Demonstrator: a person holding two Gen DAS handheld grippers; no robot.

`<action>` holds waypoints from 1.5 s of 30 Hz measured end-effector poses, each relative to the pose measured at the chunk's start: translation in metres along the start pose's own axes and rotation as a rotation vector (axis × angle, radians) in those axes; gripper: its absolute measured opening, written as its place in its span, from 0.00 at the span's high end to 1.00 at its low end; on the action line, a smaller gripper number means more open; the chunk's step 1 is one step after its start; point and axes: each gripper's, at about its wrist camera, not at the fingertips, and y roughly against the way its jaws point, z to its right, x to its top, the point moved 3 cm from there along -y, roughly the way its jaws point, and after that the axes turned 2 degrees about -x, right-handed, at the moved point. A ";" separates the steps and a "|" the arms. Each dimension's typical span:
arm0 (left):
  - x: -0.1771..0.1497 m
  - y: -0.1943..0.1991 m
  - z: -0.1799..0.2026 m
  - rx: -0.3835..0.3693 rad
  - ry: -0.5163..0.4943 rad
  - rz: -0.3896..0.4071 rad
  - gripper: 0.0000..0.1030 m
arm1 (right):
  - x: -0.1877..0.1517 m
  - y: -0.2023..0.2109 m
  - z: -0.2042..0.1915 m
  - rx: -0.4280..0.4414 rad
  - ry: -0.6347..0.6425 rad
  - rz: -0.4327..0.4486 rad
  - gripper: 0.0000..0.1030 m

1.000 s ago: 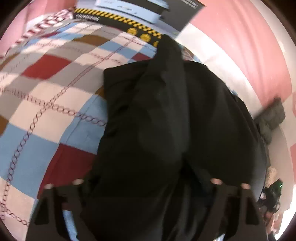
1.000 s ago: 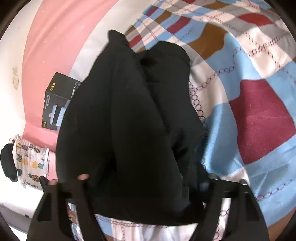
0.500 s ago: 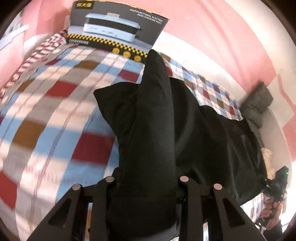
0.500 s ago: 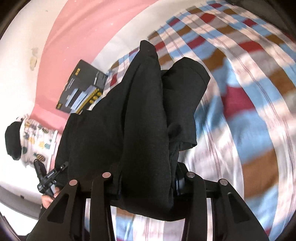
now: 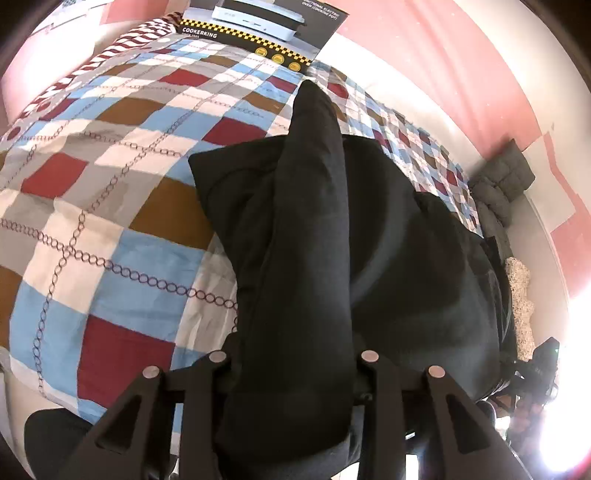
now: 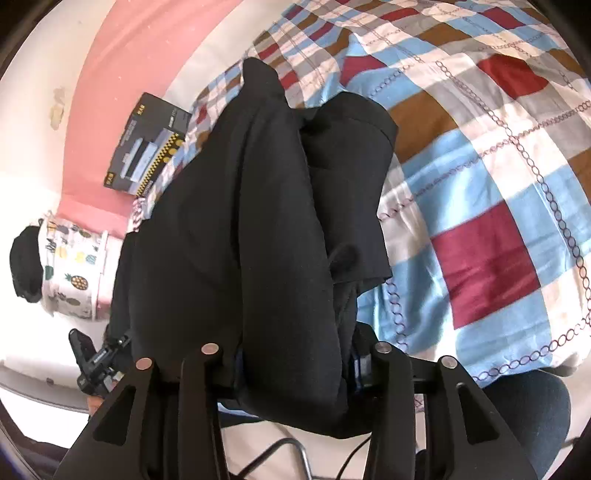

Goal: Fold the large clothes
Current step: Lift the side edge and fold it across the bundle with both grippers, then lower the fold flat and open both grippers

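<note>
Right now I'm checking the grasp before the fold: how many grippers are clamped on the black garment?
2. The left gripper pinches a bunched edge of the black garment over the checked bedspread; the right gripper pinches another bunched edge.

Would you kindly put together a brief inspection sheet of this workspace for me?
Surface: bed under a checked quilt, lightly creased.
Job's things: black garment bunched, lifted off the quilt at its near end.
Clutter: cooker box at the far edge.
Grippers: left gripper and right gripper each clamp a fold of the garment; jaws have just been opening slightly.
Cables: thin cables below the right gripper.
Surroundings: pink wall, pineapple-print cloth.
</note>
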 end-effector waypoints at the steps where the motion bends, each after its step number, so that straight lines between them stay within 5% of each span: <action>1: 0.000 -0.003 -0.001 0.009 -0.002 0.002 0.62 | 0.002 -0.004 0.000 -0.011 0.001 -0.002 0.52; 5: -0.002 -0.003 -0.005 0.052 0.012 -0.020 0.51 | 0.005 -0.006 0.004 -0.054 -0.014 -0.010 0.39; 15: 0.006 0.017 -0.002 0.086 0.006 -0.052 0.46 | 0.025 0.051 -0.011 -0.099 0.072 0.184 0.37; 22: 0.017 0.027 -0.015 0.165 0.015 -0.040 0.39 | 0.066 0.029 -0.029 -0.109 0.111 0.210 0.36; 27: 0.050 0.030 -0.017 0.142 0.006 0.026 0.38 | 0.094 0.002 -0.036 -0.108 0.130 0.186 0.36; 33: 0.109 -0.015 0.009 0.064 -0.059 0.042 0.38 | 0.123 -0.021 -0.044 -0.118 0.147 0.164 0.36; 43: 0.164 -0.083 0.017 0.081 -0.066 -0.015 0.40 | 0.157 -0.054 -0.048 -0.128 0.160 0.089 0.36; 45: 0.168 -0.090 0.019 0.093 -0.074 -0.015 0.49 | 0.161 -0.058 -0.050 -0.136 0.168 0.090 0.57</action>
